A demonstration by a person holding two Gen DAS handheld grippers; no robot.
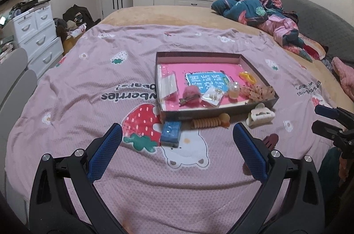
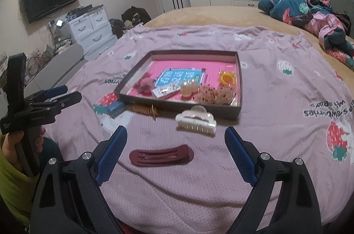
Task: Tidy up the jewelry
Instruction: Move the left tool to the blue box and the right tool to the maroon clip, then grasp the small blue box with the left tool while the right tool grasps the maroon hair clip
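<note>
Both tongs gape wide, holding nothing. Four pieces lie loose before the box [image 2: 234,110]: at left centre of the right view one blue case [image 2: 115,109], then one coil tie [image 2: 146,110], one white claw [image 2: 195,123], and low centre one maroon clip [image 2: 161,158]. The right gripper [image 2: 176,153] should straddle the clip's short width, press into the quilt, and close gently; the left gripper [image 1: 177,145] suits the case.

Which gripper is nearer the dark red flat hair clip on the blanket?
Right. The right gripper hangs open directly over the dark red clip; the left gripper sits off to its left.
</note>
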